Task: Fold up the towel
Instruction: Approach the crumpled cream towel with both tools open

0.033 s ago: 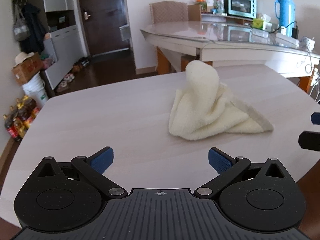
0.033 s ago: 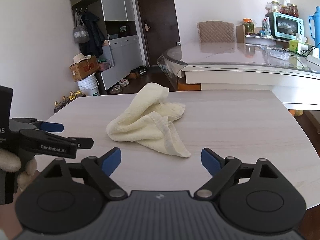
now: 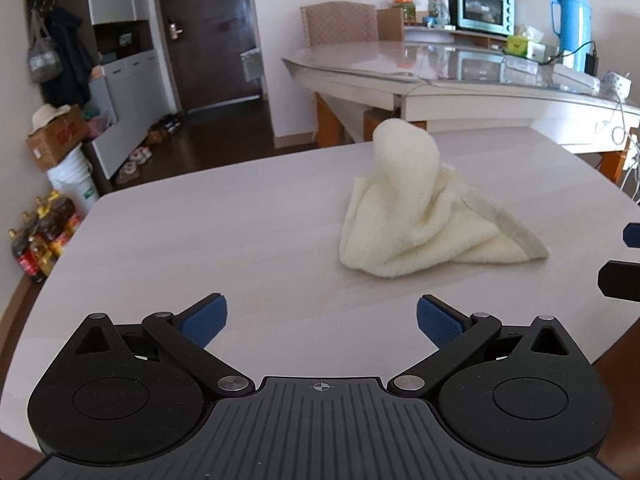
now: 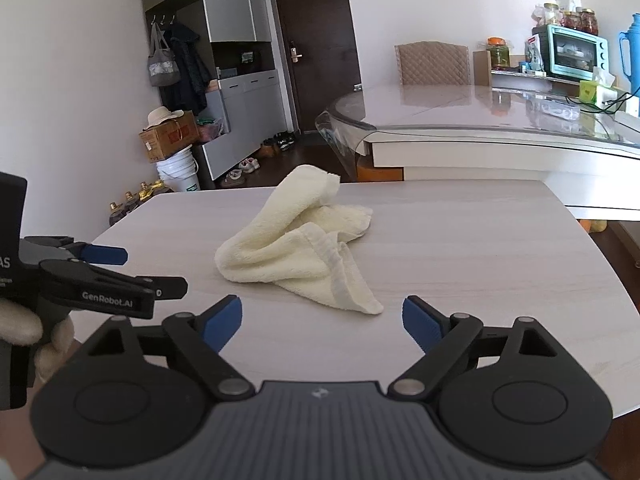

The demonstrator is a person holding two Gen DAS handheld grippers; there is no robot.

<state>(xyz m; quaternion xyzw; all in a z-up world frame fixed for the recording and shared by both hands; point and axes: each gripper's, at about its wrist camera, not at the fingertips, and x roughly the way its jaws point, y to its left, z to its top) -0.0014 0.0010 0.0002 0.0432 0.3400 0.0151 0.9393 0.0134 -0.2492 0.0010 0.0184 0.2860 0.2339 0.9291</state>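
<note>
The left gripper [image 3: 322, 320] hangs low over the near edge of the table [image 3: 200, 240] with its jaws spread wide and nothing between them; its fingers are black, matte linkages tipped with ribbed blue pads [image 3: 204, 320]. The right gripper [image 4: 322, 318] is of the same build and likewise spread wide and empty, with a point of the towel [image 4: 296, 240] lying just ahead of the gap between its pads. A pale gloved hand [image 4: 24, 328] holds the left gripper at the edge of the right wrist view. The towel sits crumpled near the middle of the table, apart from both grippers: cream-yellow, thick and fluffy terry, heaped in soft rounded folds with one rolled lobe standing up at the back and a flatter woven border strip running along the outer edge. The tabletop is smooth, pale wood-grain with rounded corners.
</note>
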